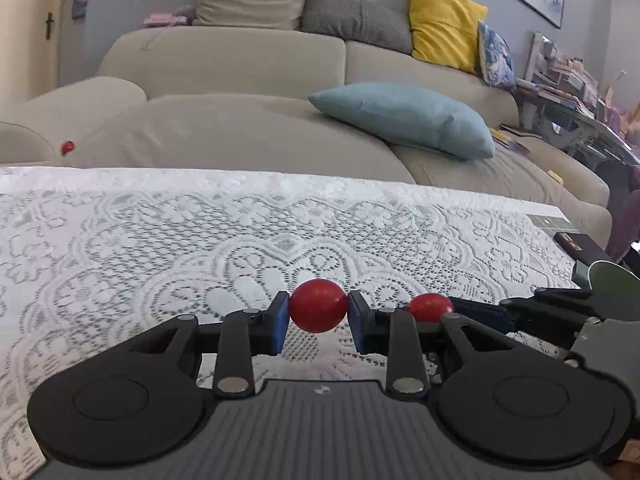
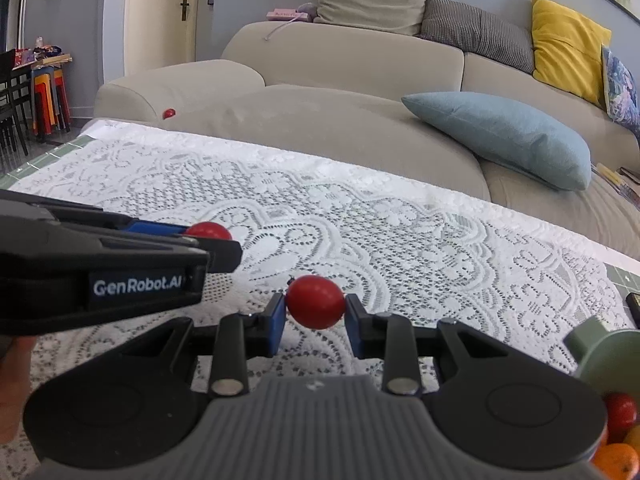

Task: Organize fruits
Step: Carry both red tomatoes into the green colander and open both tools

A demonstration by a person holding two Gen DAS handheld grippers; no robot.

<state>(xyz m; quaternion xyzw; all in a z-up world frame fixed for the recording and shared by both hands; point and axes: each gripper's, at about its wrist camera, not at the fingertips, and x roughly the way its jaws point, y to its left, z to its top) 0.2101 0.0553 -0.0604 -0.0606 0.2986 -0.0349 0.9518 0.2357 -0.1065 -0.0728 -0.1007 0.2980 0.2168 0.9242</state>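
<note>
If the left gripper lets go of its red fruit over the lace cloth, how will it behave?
The red fruit looks round and glossy, so it would probably roll on the lace cloth. The left gripper pinches it at two small spots, so it may slip. It seems small and light; firmness can't be judged.

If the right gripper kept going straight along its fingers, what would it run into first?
The right gripper, shut on a red cherry tomato, points over bare lace tablecloth. Nothing stands ahead on the table; past its far edge comes the beige sofa seat, probably first, though depth is unclear.
</note>
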